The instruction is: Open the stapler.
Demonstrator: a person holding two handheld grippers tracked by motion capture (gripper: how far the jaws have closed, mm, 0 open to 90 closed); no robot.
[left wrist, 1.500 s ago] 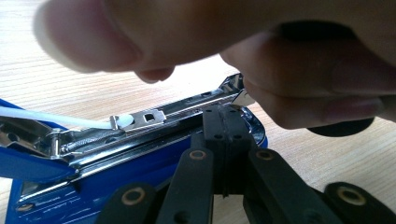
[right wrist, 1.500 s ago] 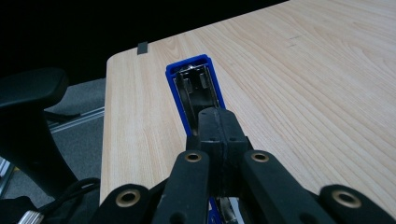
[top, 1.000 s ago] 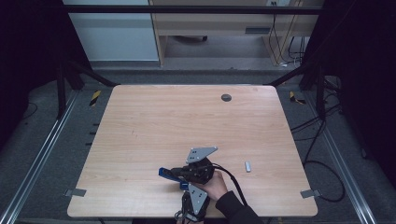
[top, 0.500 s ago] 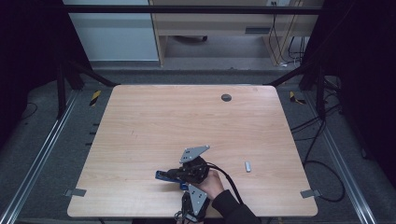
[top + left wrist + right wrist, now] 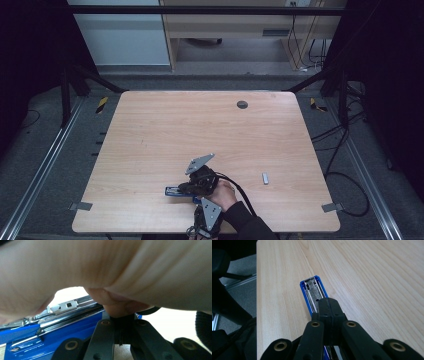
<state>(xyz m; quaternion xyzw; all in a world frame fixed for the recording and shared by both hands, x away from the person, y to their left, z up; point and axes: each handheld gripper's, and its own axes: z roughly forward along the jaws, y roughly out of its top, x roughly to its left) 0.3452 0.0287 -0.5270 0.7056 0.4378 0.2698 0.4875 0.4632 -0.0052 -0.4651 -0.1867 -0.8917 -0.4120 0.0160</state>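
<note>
Two grippers are working one blue stapler [image 5: 176,190], which is lying open on the wooden table [image 5: 200,130] near the front edge, a bit left of the person's hand [image 5: 223,194]. Its metal staple channel [image 5: 313,291] is facing up, as the right gripper view shows. A small silver strip [image 5: 265,178] (probably staples, too small to tell) is lying well apart to the right.

Step in hand, as I'm judging it: steadying or pressing on the opened stapler so it can be loaded or shut. Doing it well is meaning keeping the stapler flat on the table, pushing straight down along the channel and not sideways, and bracing the near end with the other tool so the body is not skidding left.

Right gripper [image 5: 329,305]: jaws are standing fully clenched, tips together, with nothing between them; the closed tip is sitting over the stapler's channel, touching or just above it (cannot tell which).

Left gripper [image 5: 120,322]: jaws also pressed together with nothing pinched between them; it is sitting low at the near edge, just beside the stapler's blue body [image 5: 57,332]. The person's hand is crossing right in front of its camera, so whether the tips are touching the hand or the stapler is not readable.
</note>
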